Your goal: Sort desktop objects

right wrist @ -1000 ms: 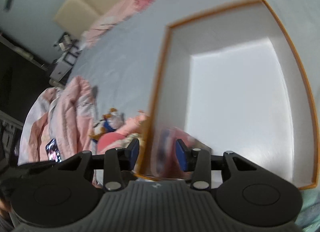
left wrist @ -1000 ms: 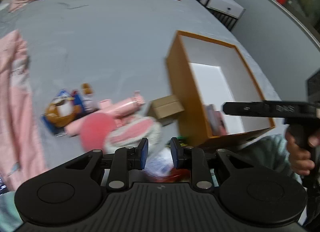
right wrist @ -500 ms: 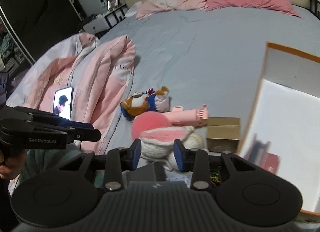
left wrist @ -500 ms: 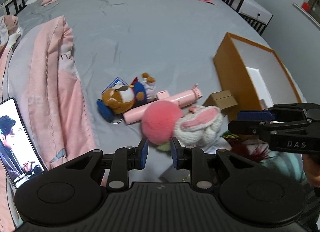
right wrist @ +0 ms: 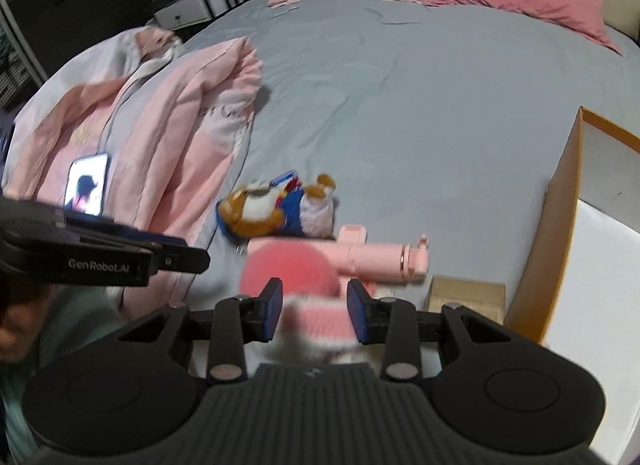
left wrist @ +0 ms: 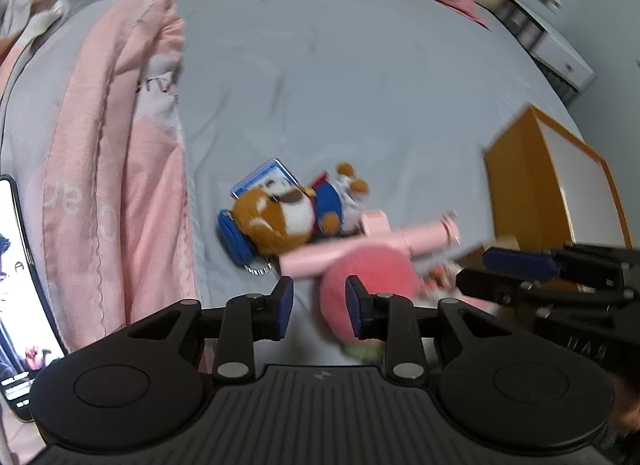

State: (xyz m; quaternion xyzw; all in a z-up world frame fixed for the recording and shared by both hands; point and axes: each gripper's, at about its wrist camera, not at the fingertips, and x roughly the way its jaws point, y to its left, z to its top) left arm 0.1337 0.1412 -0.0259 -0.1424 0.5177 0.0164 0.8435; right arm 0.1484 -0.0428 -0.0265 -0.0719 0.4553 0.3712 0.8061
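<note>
Toys lie in a little heap on the big grey bed sheet (right wrist: 400, 77), low in the middle of both views, and the job is to put them into the orange cardboard box with white inside (right wrist: 560, 225) at the right edge. The right gripper (right wrist: 315, 311) hangs over the white and pink knitted bunny toy (right wrist: 316, 325), with its blue pads parted on either side and not squeezing yet. I think this bunny is the next thing to pick up. To do it well, go down slowly, keep the bunny in the middle of the gap, and close gently, because it looks squashy and could slip out. The fluffy round pink pompom (right wrist: 292, 265) sits right by the bunny, so take care not to catch it too. The left gripper (left wrist: 319, 307) is also parted and holds nothing; it hovers low in its view, just left of the pompom (left wrist: 370, 285). Behind the pompom lies the long pale pink plastic stick (right wrist: 376, 259), smooth and hard. Further up the picture is the brown, white and blue plush bear toy (right wrist: 276, 209), soft and furry. A small brown cardboard box (right wrist: 466, 297) with flat sides sits next to the big box. On the left is a rumpled pink blanket (right wrist: 192, 133) with a lit phone (right wrist: 87, 181) on it.
</note>
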